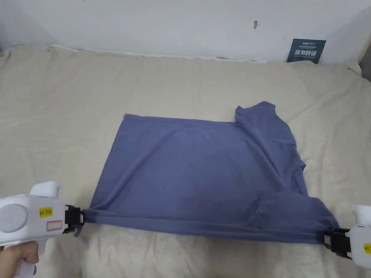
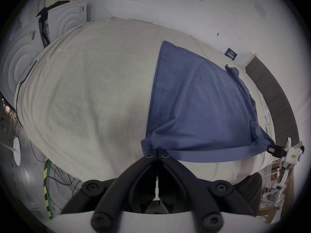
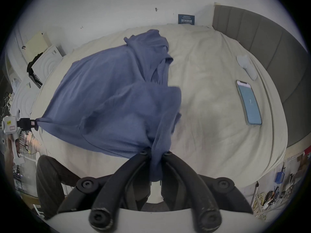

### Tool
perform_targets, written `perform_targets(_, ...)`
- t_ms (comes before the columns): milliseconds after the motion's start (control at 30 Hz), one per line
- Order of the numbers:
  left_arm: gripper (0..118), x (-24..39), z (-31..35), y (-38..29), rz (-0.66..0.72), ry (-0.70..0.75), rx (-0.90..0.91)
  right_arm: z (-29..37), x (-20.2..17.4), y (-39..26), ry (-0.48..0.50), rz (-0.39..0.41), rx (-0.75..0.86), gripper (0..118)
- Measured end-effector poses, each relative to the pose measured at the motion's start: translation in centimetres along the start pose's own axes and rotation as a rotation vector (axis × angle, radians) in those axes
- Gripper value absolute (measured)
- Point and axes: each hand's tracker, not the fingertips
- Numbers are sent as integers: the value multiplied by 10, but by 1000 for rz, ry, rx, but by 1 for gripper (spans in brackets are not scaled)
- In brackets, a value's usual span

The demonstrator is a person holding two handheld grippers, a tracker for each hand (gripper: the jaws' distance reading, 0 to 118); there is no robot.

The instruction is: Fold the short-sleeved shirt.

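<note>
From the head view, the soft blue shirt (image 1: 203, 170) lies spread on the cream bed sheet (image 1: 72, 108), its near edge stretched taut between the left gripper (image 1: 80, 219) and right gripper (image 1: 328, 237), each clamped on a corner.

In the left gripper view, jaws pinch the hem; cables trail beyond the bed.

In the right gripper view, bunched cloth fills the jaws; a phone (image 3: 249, 102) lies right of the shirt
</note>
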Motion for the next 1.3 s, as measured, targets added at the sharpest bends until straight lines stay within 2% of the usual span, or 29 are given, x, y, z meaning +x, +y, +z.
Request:
perform_targets(200,0,15,-8,60,-17,-11,63,-7,-16,58,-11,14,42,8)
perform_targets(367,0,29,-35,109,-49,11,66,-37,-28,108,-50,65,16,8)
perform_targets(767,0,43,-118,167,-17,50,2,-109,-25,183,-86,6,-71,8)
perform_targets(800,0,43,-124,169,-11,52,-4,-111,-24,186,-80,-11,-75,10)
perform_targets(833,3,42,-128,171,-11,53,-7,-113,-23,187,-79,-30,-73,19)
perform_targets(867,19,41,-129,172,-12,60,3,-114,-22,187,-100,-47,-56,41)
perform_targets(900,57,41,-131,172,-13,71,16,-114,-20,188,-147,-69,-28,74)
perform_targets(933,115,39,-132,172,-13,78,23,-109,-17,183,-166,-84,2,107)
perform_targets(967,116,36,-132,171,-13,87,31,-103,-14,177,-160,-100,47,111)
perform_targets(1000,112,43,-129,199,-45,-46,449,-93,-12,169,-142,-109,101,111)
perform_targets(1067,113,38,-130,198,-38,-41,380,-83,-9,157,-144,-119,105,111)
perform_targets(1100,113,28,-131,177,16,70,121,-79,-6,146,-136,-127,96,111)
perform_targets(1133,113,17,-108,157,3,90,108,-74,-3,131,-126,-119,86,106)
perform_targets(1167,102,13,-104,150,-13,107,68,-70,-3,124,-121,-112,74,85)
perform_targets(1200,69,10,-98,142,-17,91,100,-67,-10,115,-118,-101,94,41)
perform_targets(1233,0,9,-97,138,-41,40,103,-69,-12,107,-111,-98,90,0)
perform_targets(1267,0,2,-92,125,-35,33,69,-67,-13,99,-172,-124,84,0)
perform_targets(1300,0,-2,-92,116,-24,43,89,-67,-9,91,-128,-126,63,0)
